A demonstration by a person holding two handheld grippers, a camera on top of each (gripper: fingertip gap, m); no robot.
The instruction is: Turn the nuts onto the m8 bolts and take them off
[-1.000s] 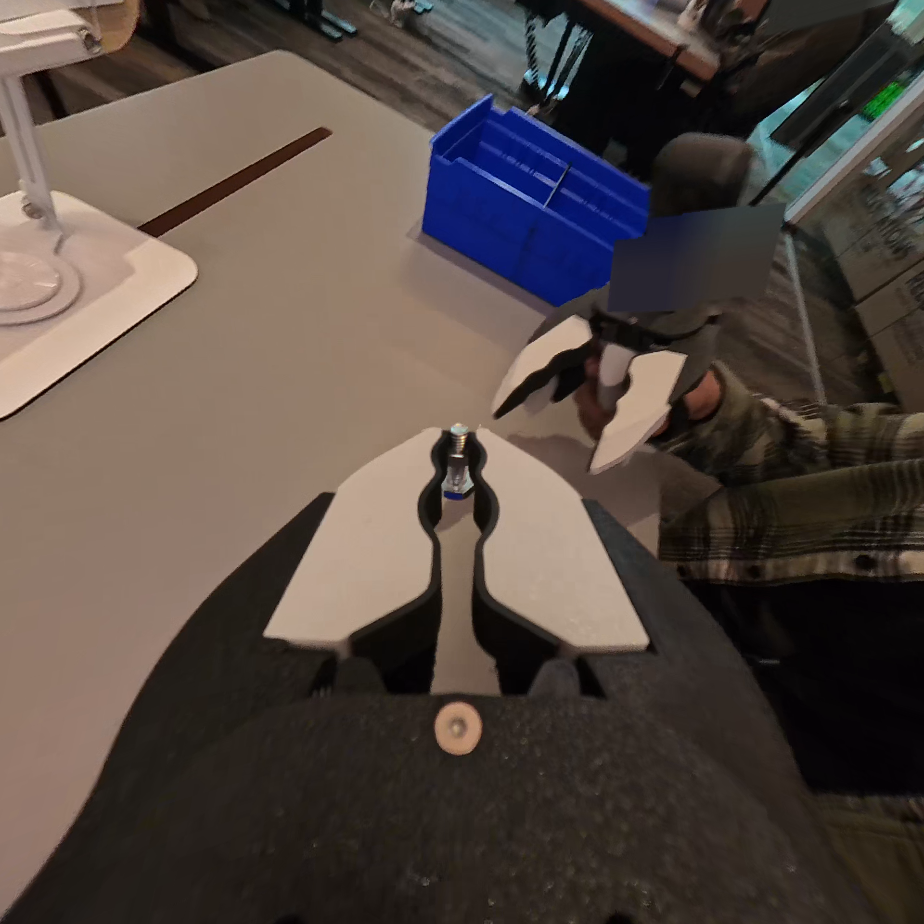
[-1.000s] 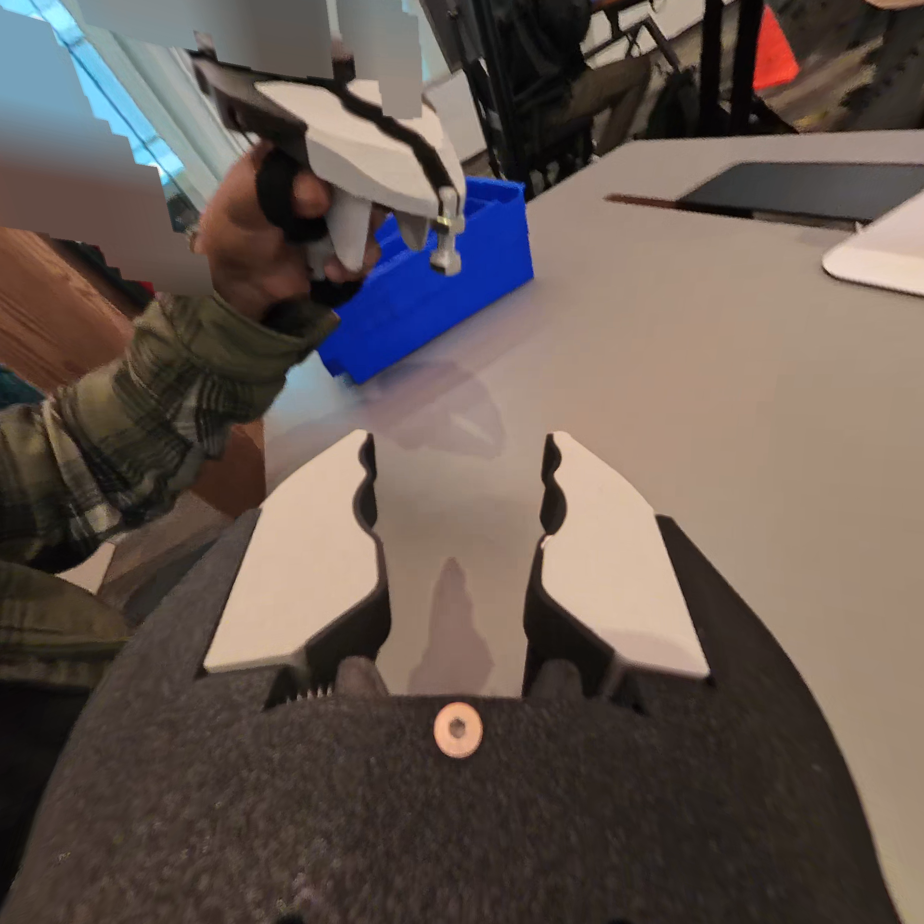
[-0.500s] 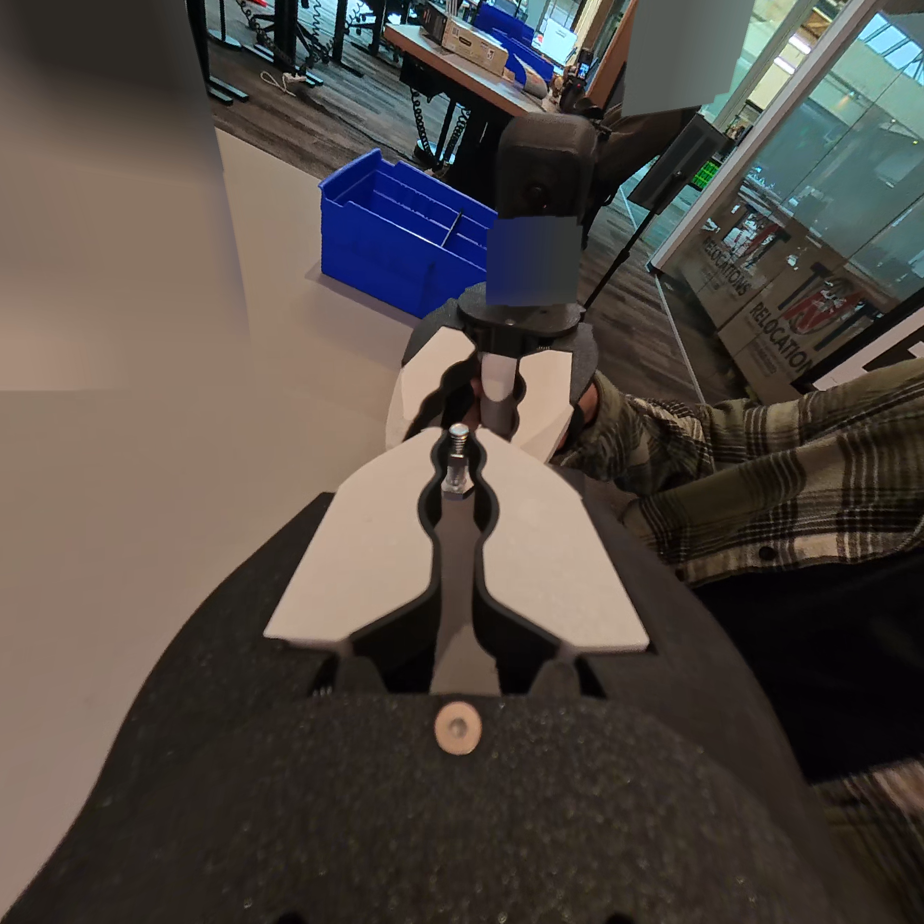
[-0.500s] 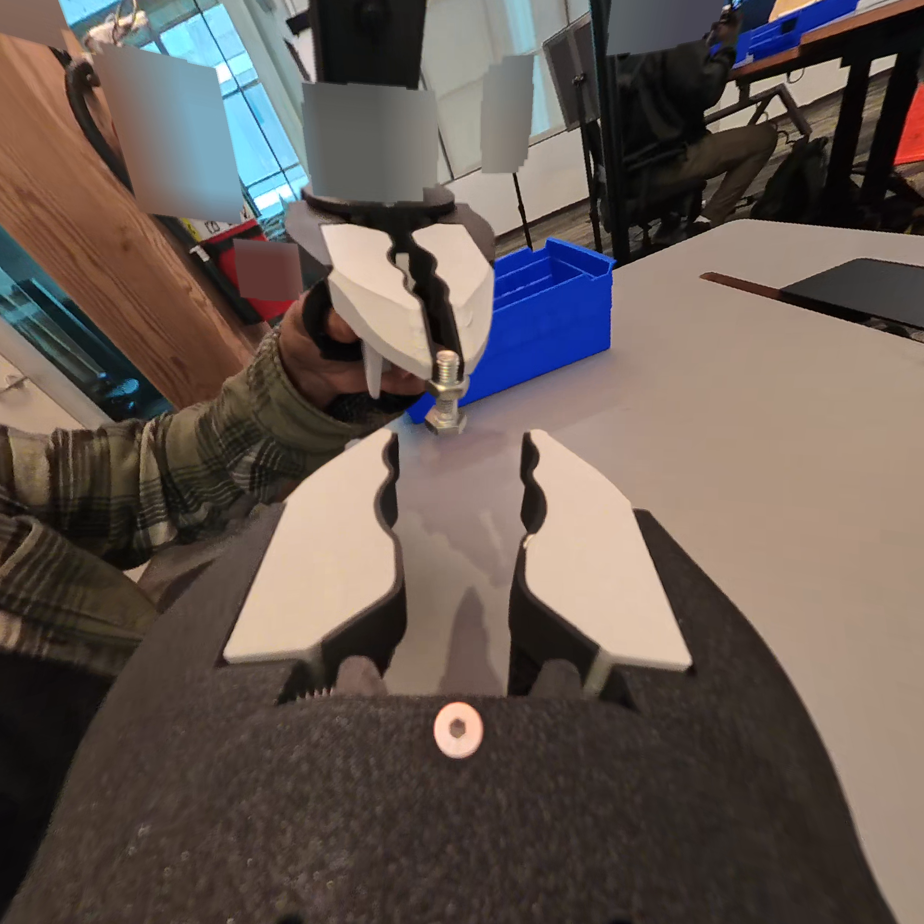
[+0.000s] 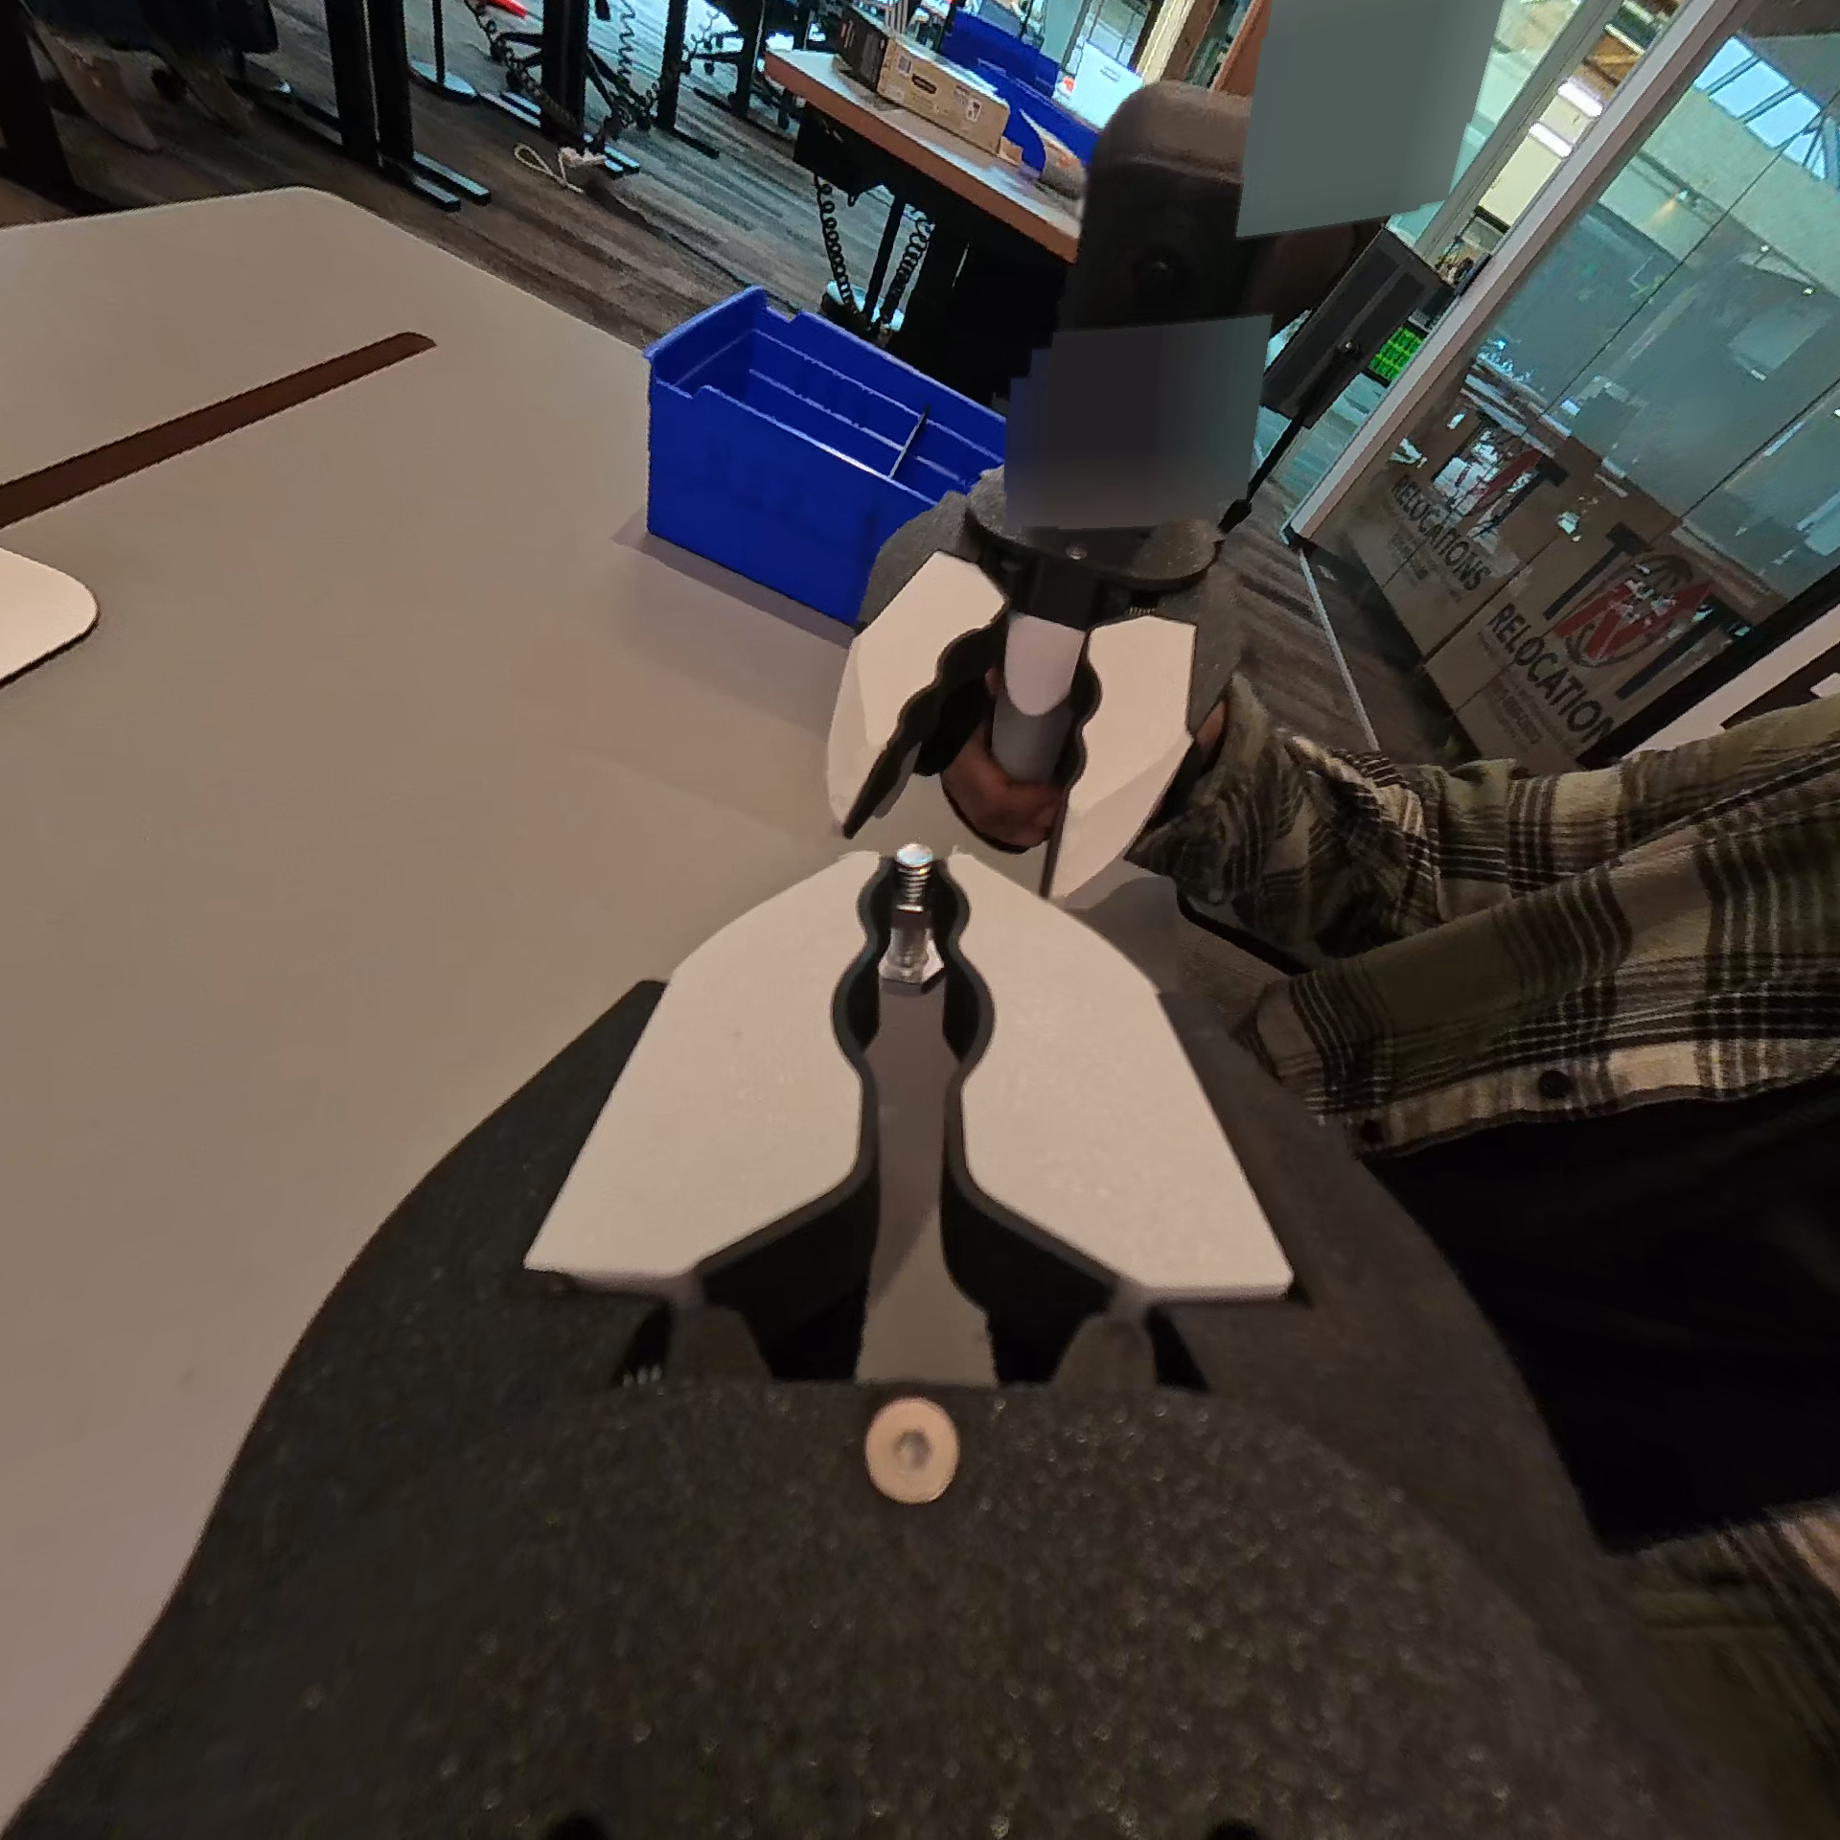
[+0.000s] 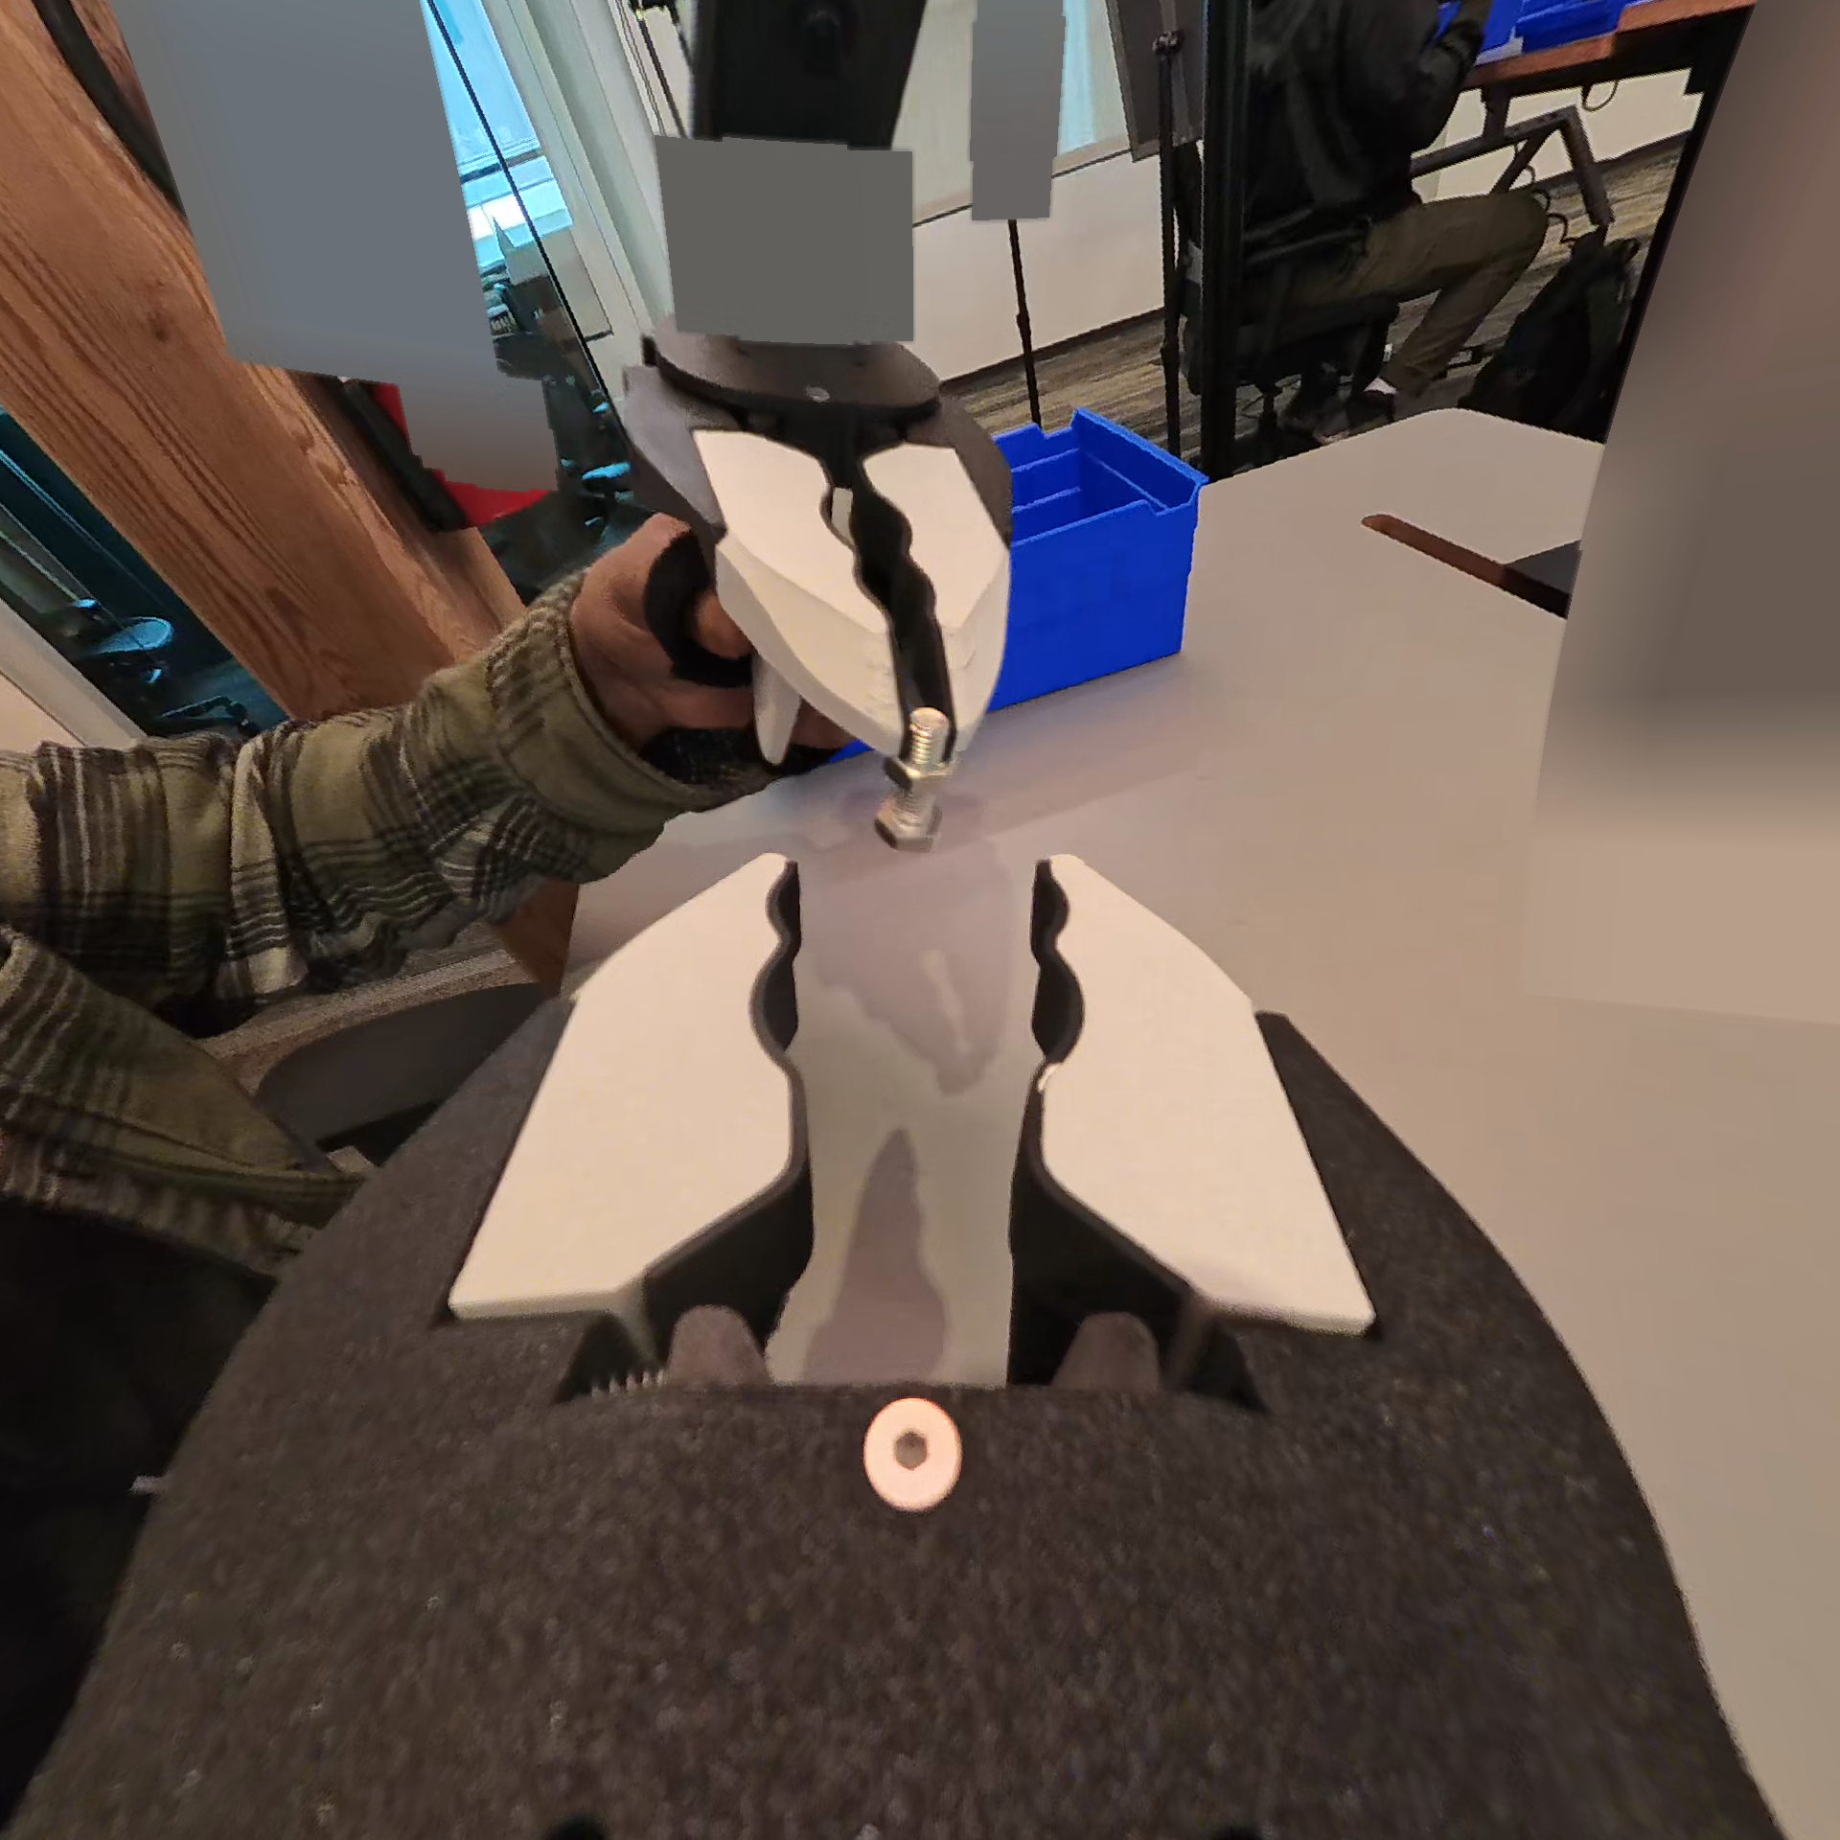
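**Bolt held tight, other gripper ready for the nut**

Bolt point(image 5: 909, 926) sits pinched near the tips of the left gripper point(image 5: 911, 876), which is squeezed almost closed around it. In the left wrist view the threaded end pokes out past the tips and the six-sided head sits back between the fingers. A nut point(image 6: 921, 765) is on the threads, part way along, and it looks like the fingers are gripping right at the nut. In the right wrist view the bolt head points down and is at or just above the grey table point(image 6: 1294, 896); I cannot tell if it touches.

Just beyond the bolt is the right gripper point(image 6: 911, 876). Its fingers are spread wide apart and hold nothing. It faces the left gripper, tips near the bolt but not on it.

Farther back on the table stands a blue bin point(image 5: 797, 478) with dividers inside. Behind it are desks, chairs and glass walls.

I think the step now is getting both grippers onto the one bolt so the nut can be turned. Next, the right gripper needs to move in a little and close on the bolt head, lined up straight. Then one side can twist while the other holds firm. If the grip is crooked, the bolt may slip out.
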